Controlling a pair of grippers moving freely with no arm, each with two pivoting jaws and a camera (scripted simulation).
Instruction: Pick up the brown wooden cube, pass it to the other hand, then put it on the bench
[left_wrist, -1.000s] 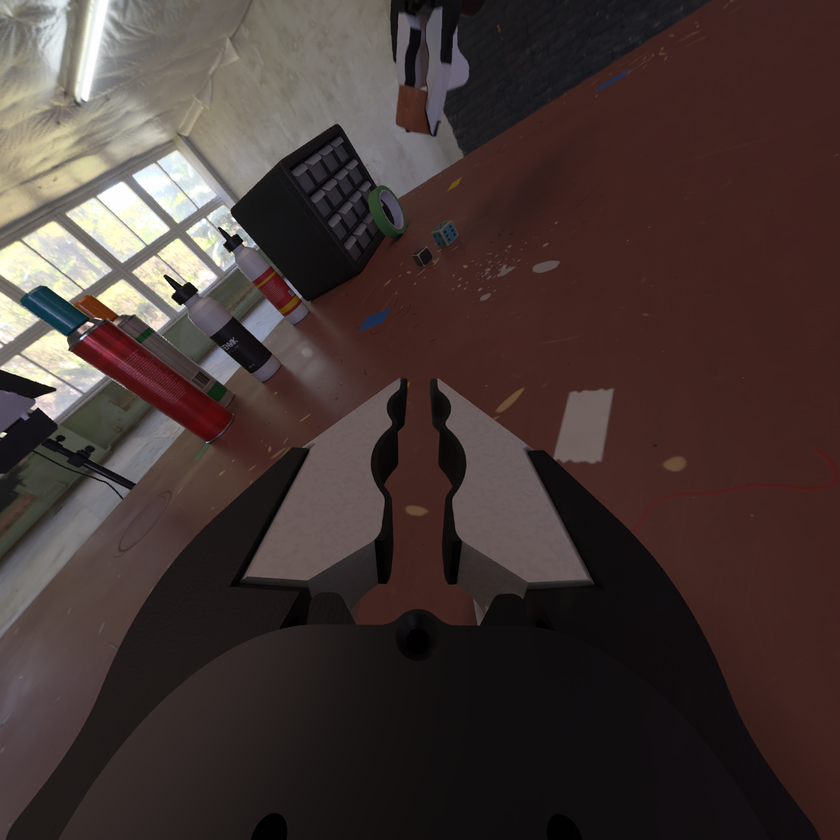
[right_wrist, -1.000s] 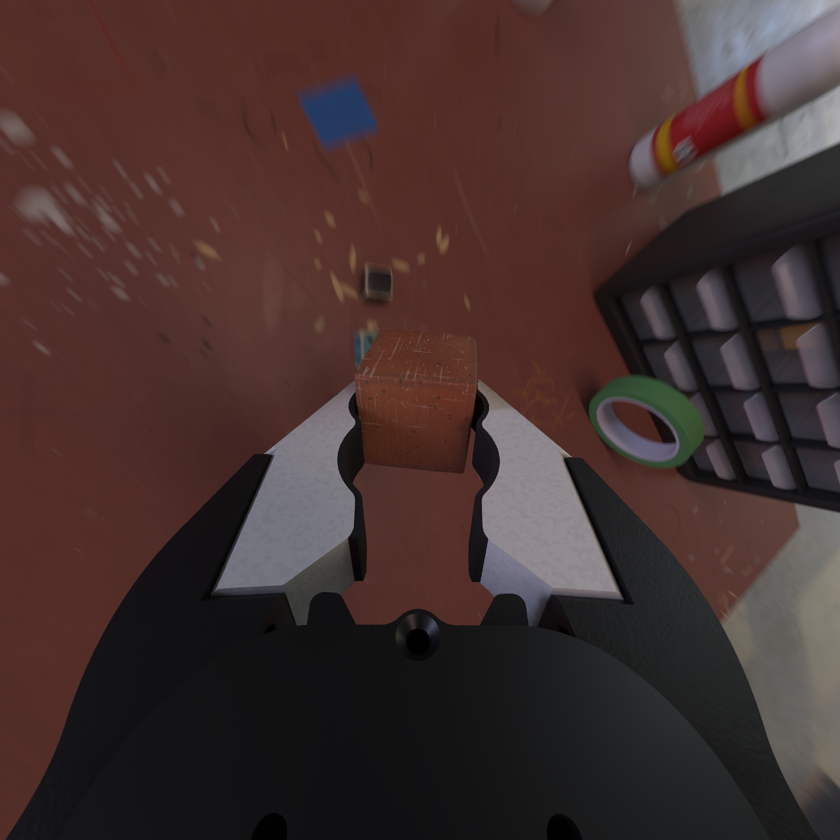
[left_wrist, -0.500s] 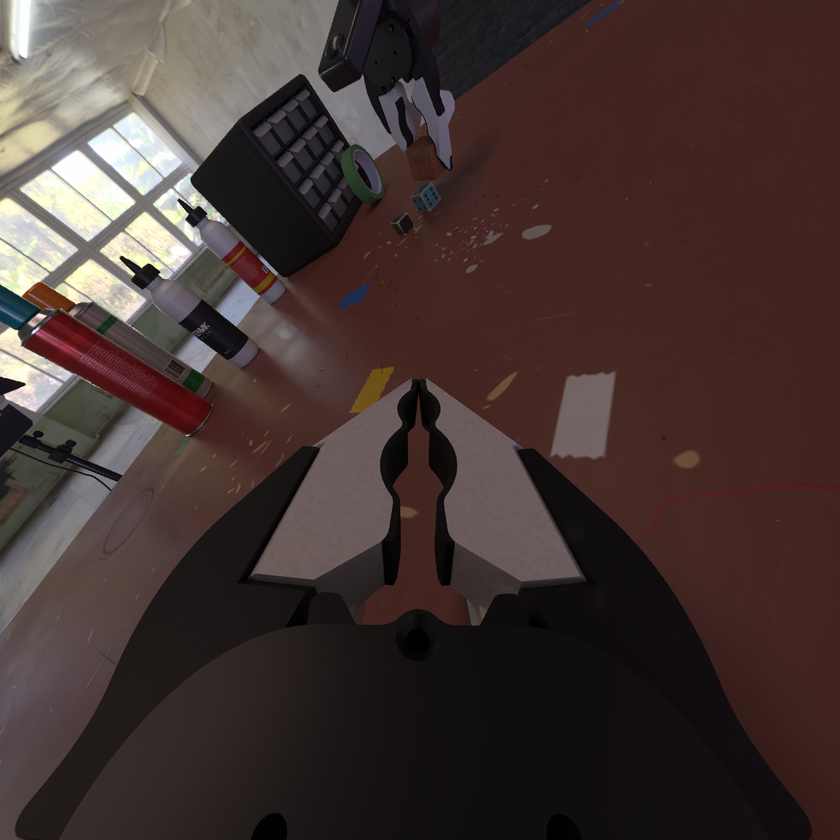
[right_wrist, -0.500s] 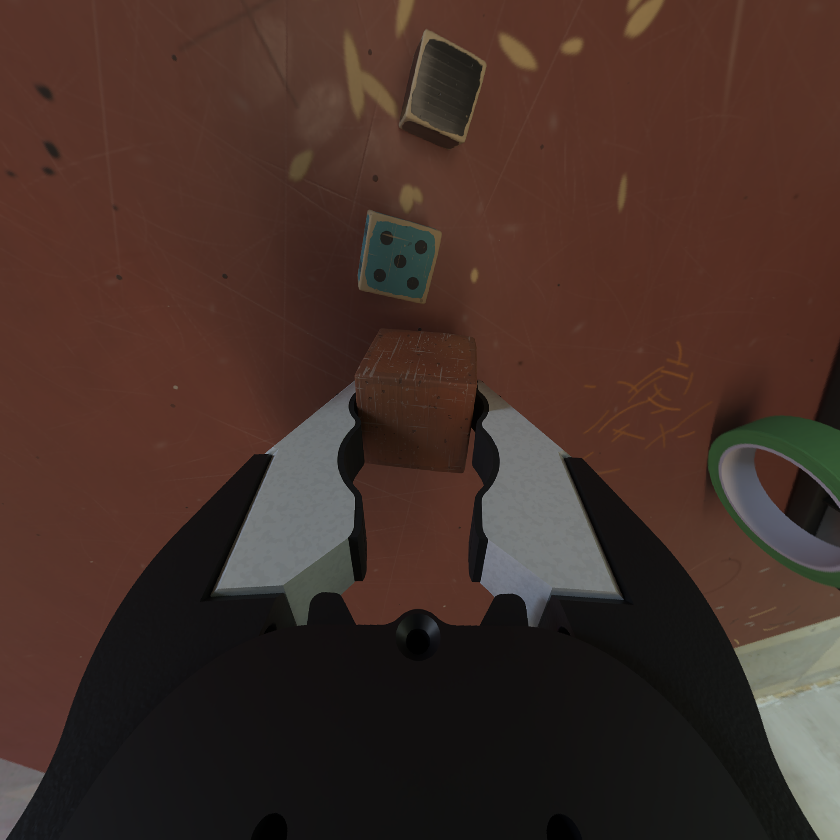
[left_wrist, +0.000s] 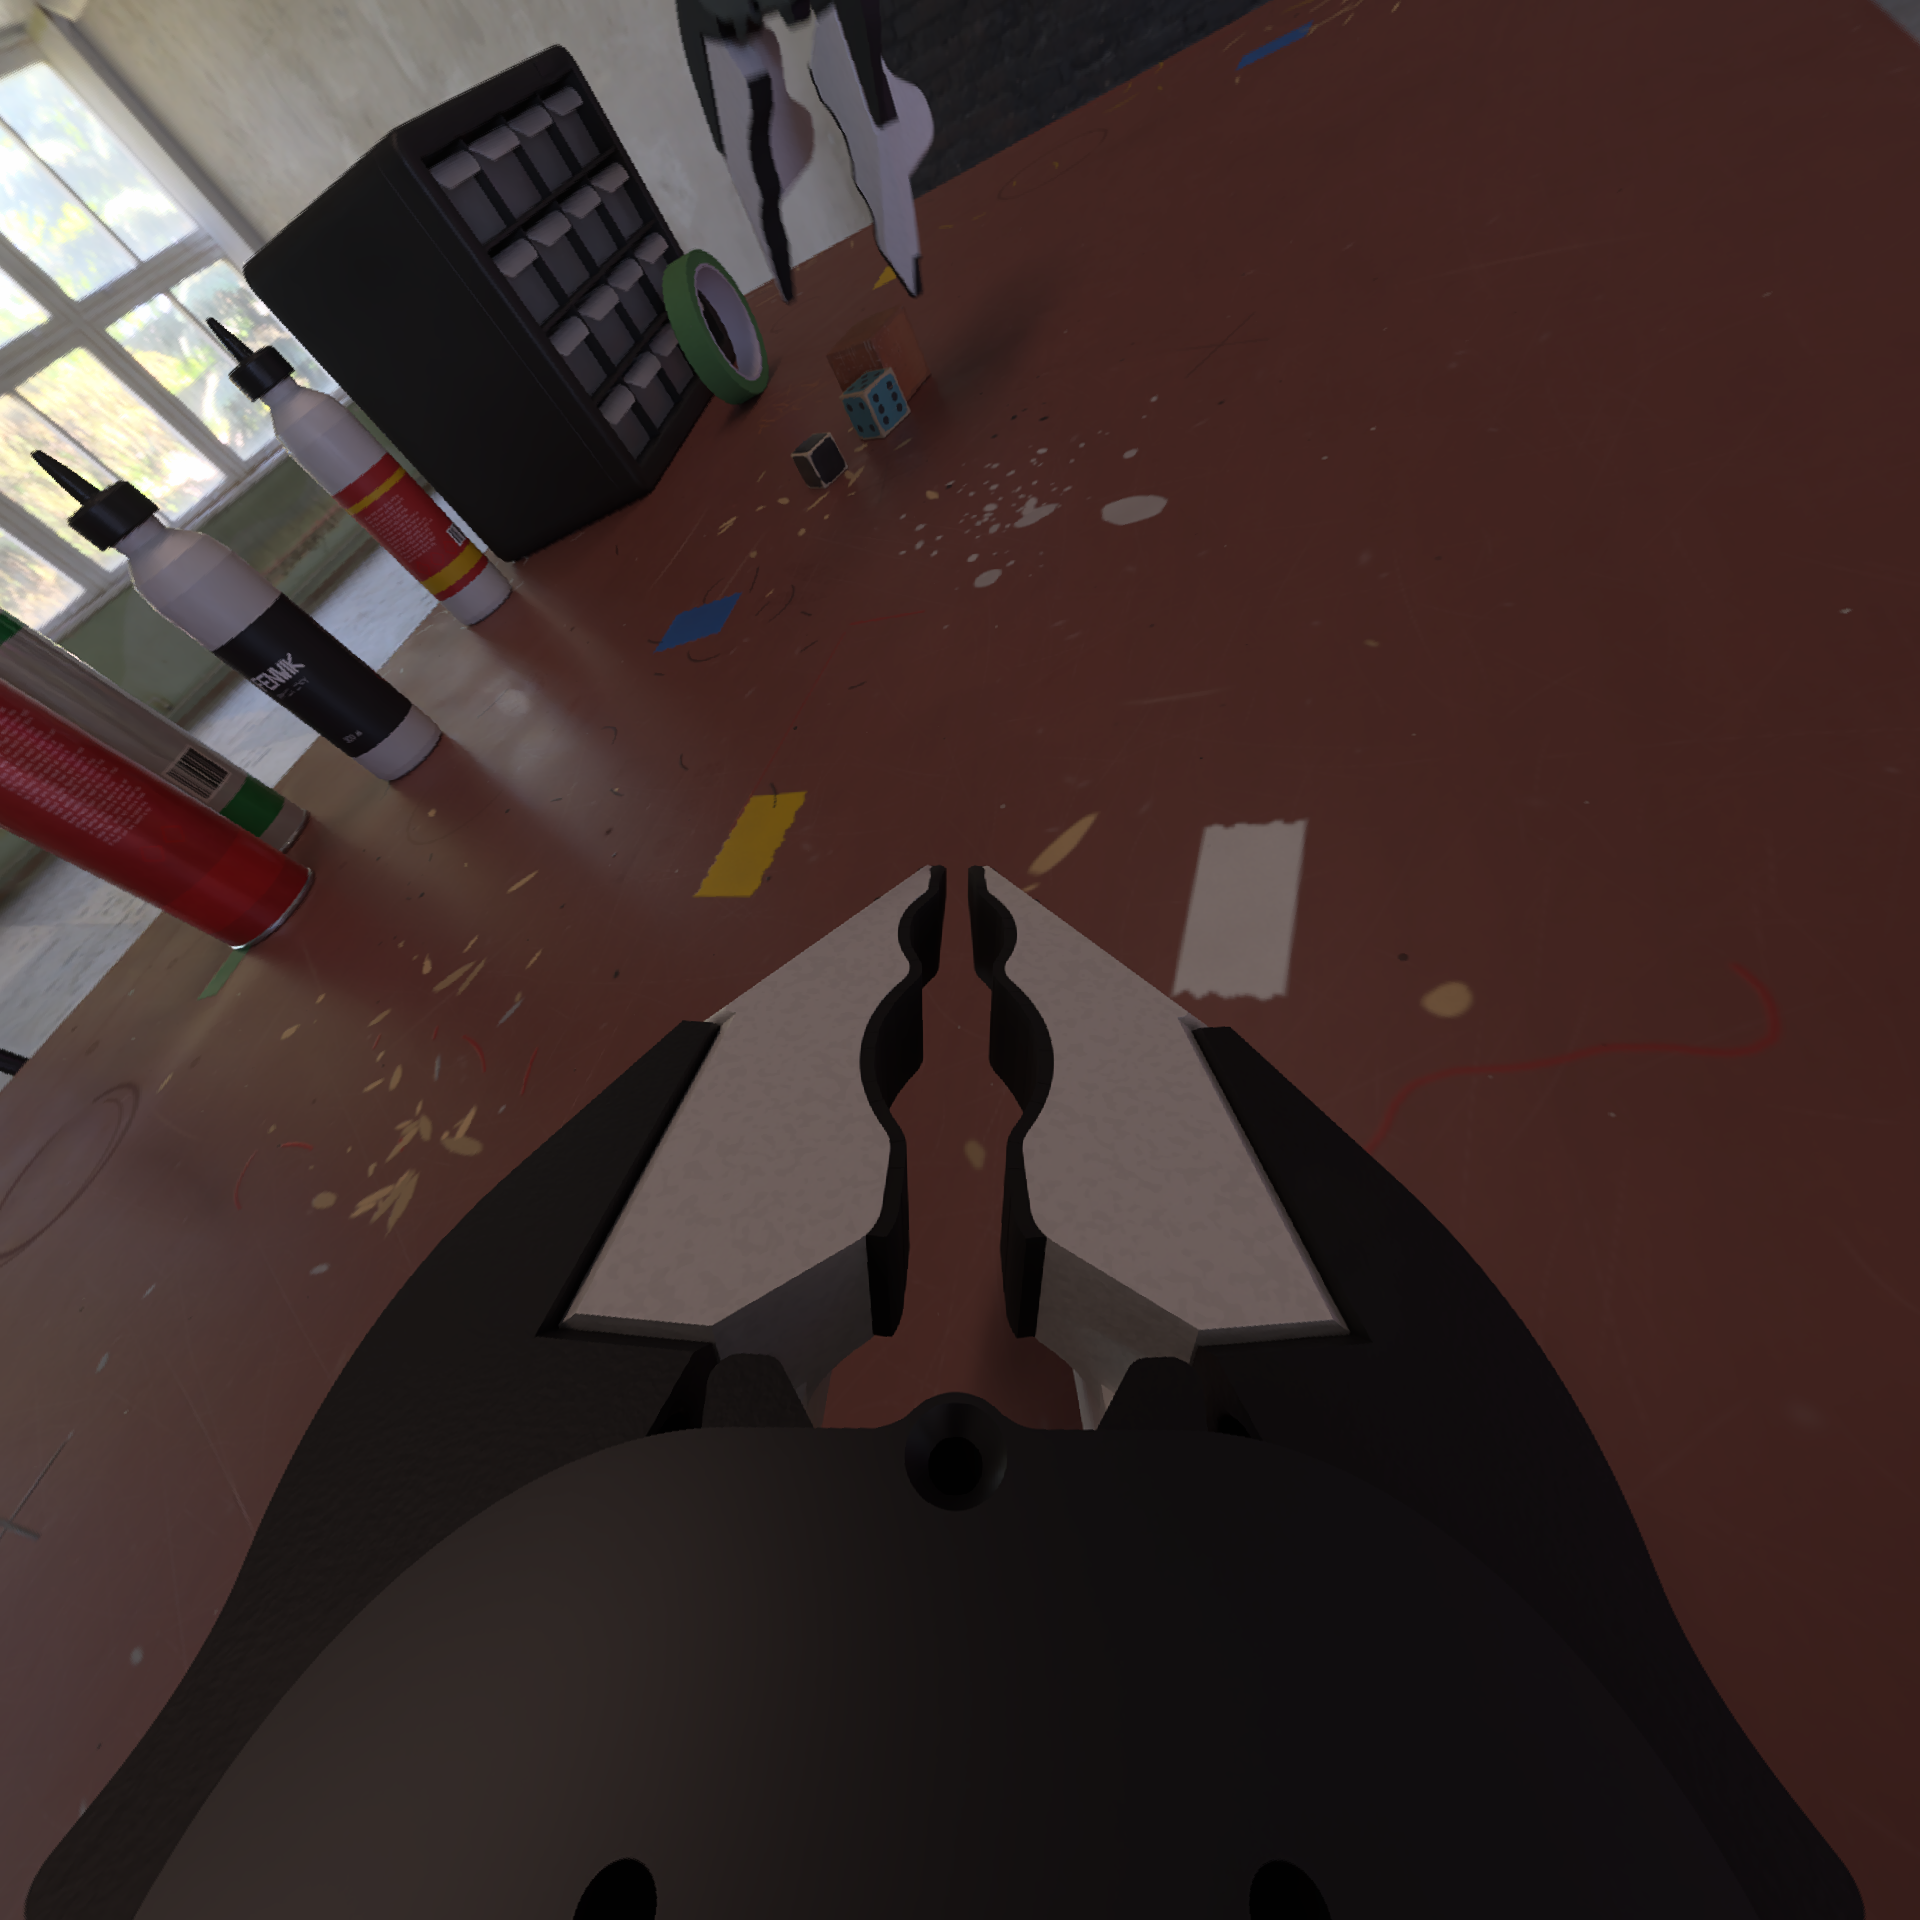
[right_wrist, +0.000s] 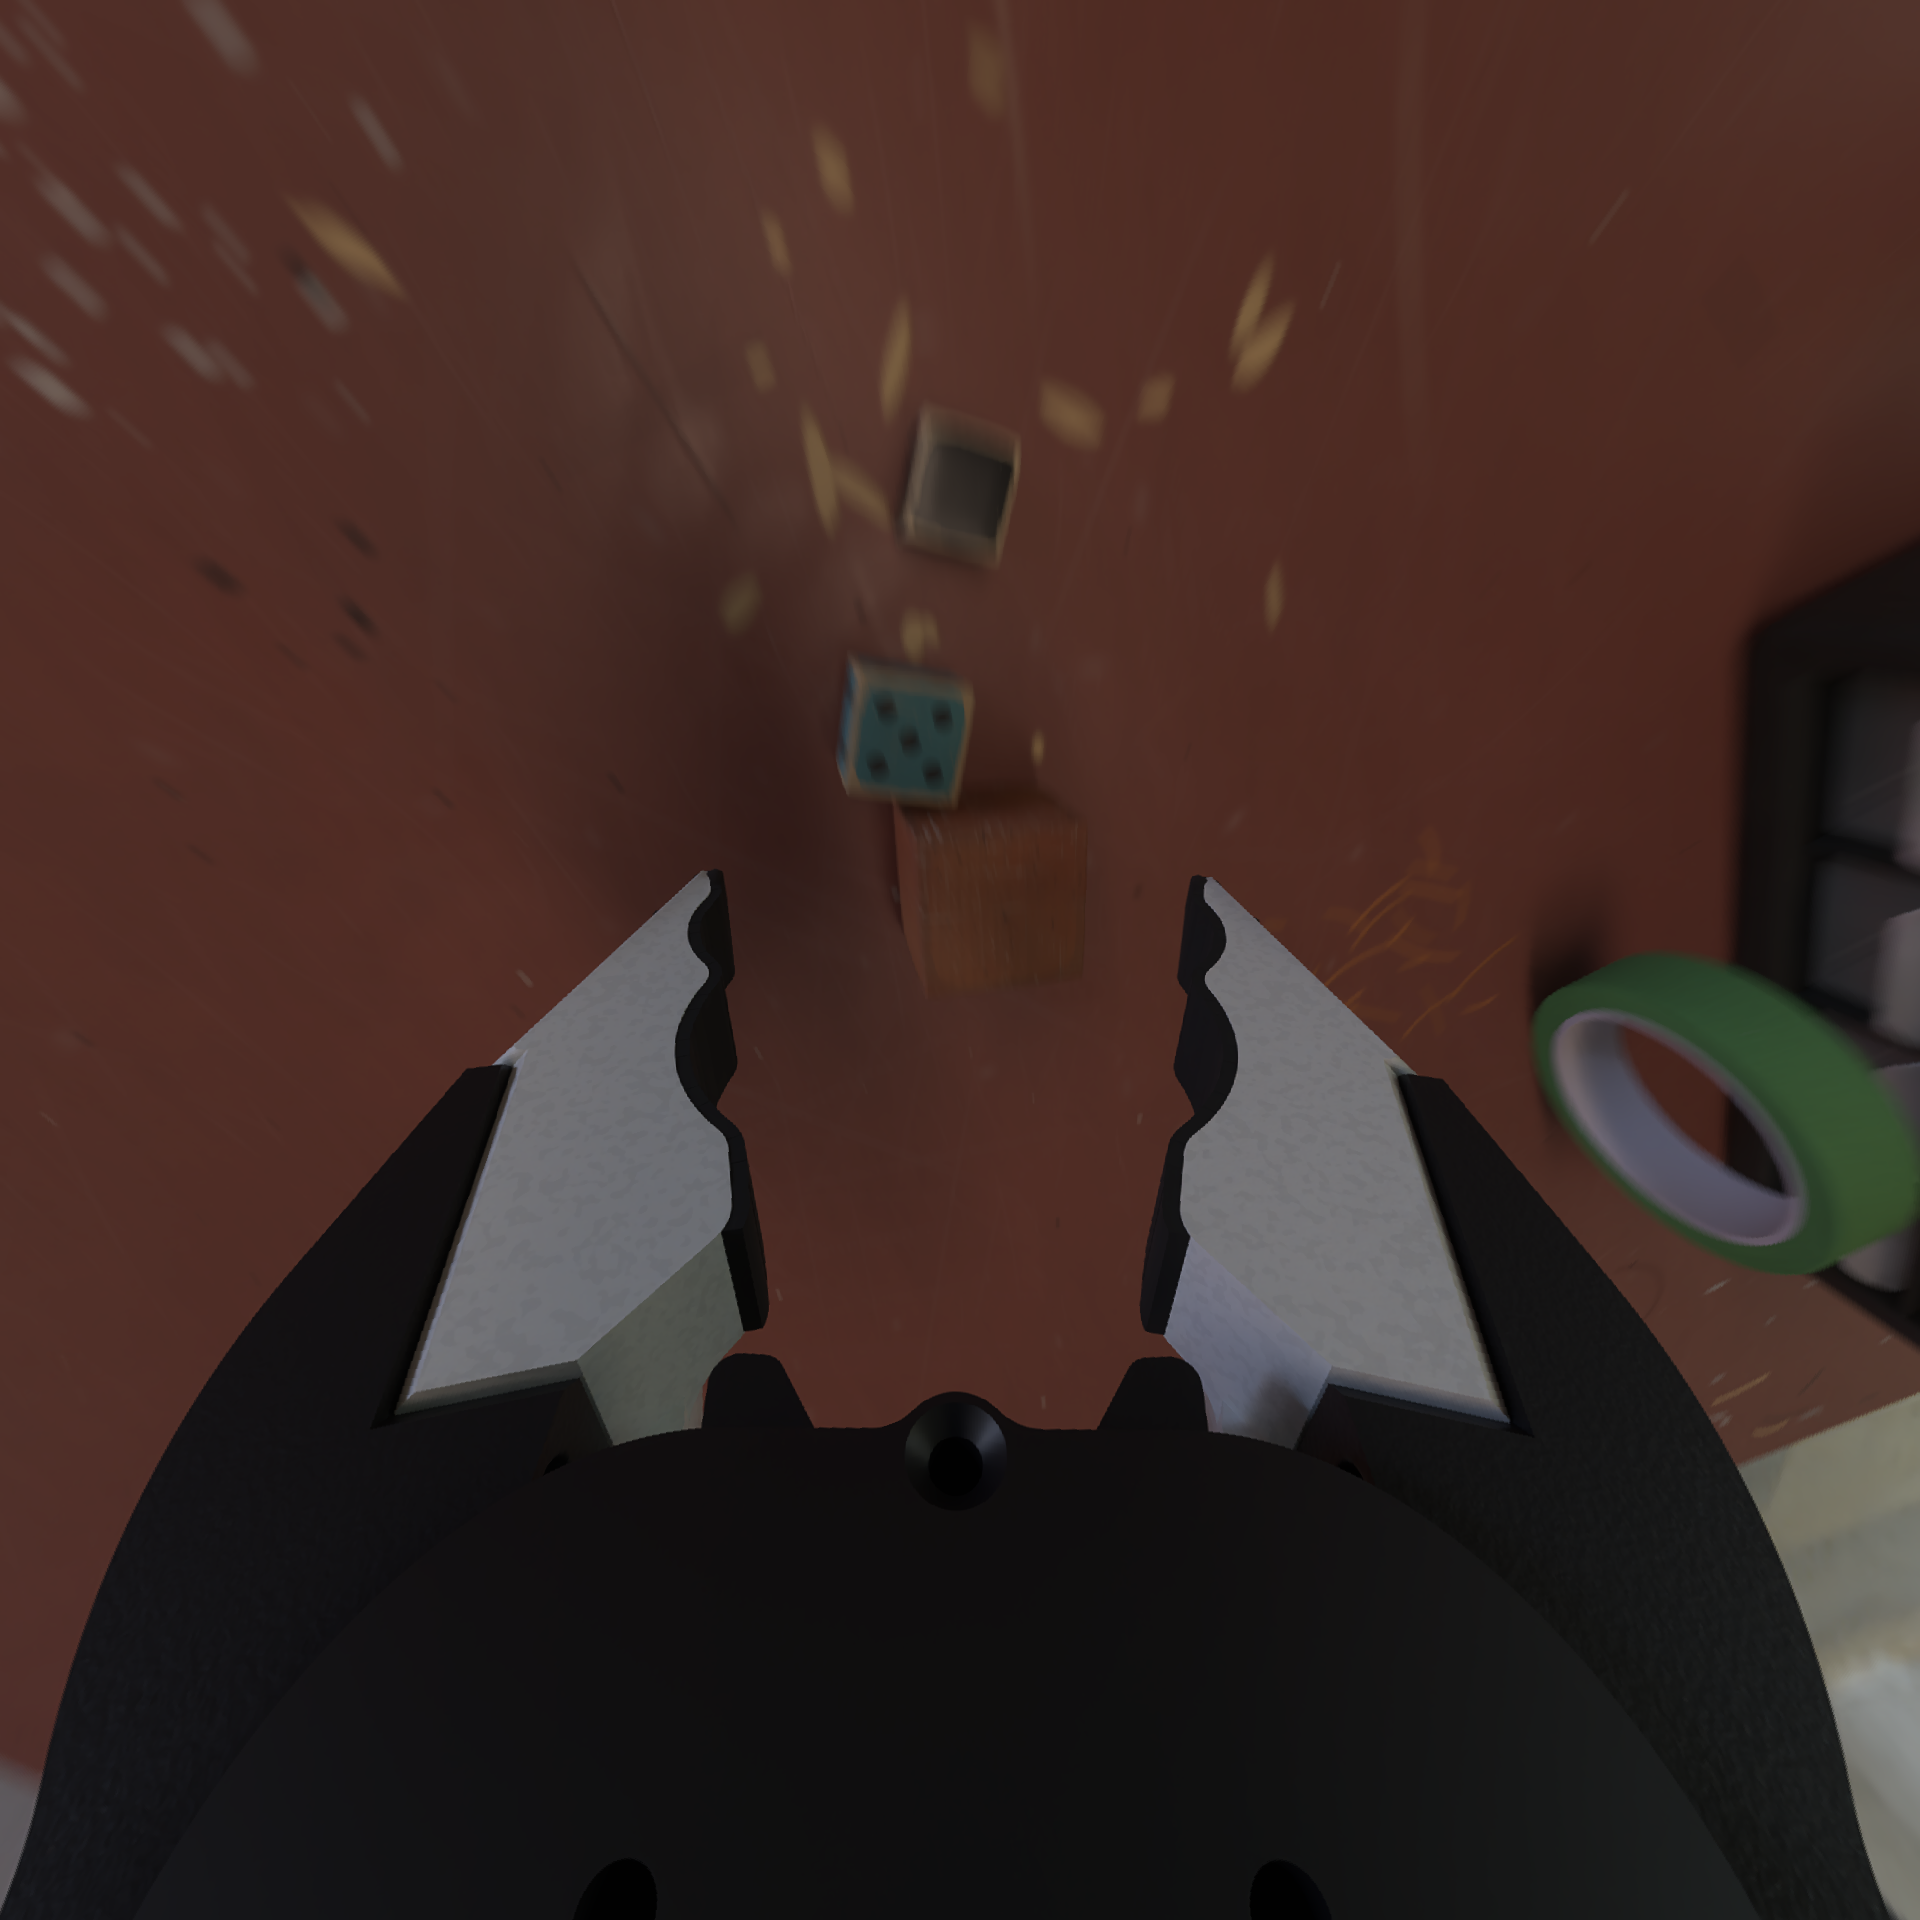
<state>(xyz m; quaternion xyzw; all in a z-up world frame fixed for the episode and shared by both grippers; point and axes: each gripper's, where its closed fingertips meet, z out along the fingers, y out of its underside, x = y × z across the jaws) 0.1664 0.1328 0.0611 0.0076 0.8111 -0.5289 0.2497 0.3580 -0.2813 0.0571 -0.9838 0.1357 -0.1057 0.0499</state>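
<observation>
while my left gripper (left_wrist: 954, 883) hangs low over the near part of the bench (left_wrist: 1455, 675) with its tips nearly pressed together and nothing between them, i have little to do on that side. just past it lie a yellow patch (left_wrist: 750, 844) on the left and a white strip (left_wrist: 1238, 909) on the right. farther out, at the left edge, stand spray cans and two nozzle bottles (left_wrist: 301, 665).

my right gripper (right_wrist: 954, 883) is spread wide and empty, hovering above the far cluster. the brown wooden cube (right_wrist: 992, 899) rests on the bench below and just beyond its tips, free of both fingers. touching or almost touching its far side is a teal die (right_wrist: 906, 732), and beyond that a small dark cube (right_wrist: 961, 486). a green tape roll (right_wrist: 1725, 1117) leans by the black drawer cabinet (left_wrist: 468, 301) to the right.

i judge the cube light, rigid and not fragile, with flat scuffed faces that should not slip. if it needs retaking, i would pinch two opposite side faces, away from the die.
</observation>
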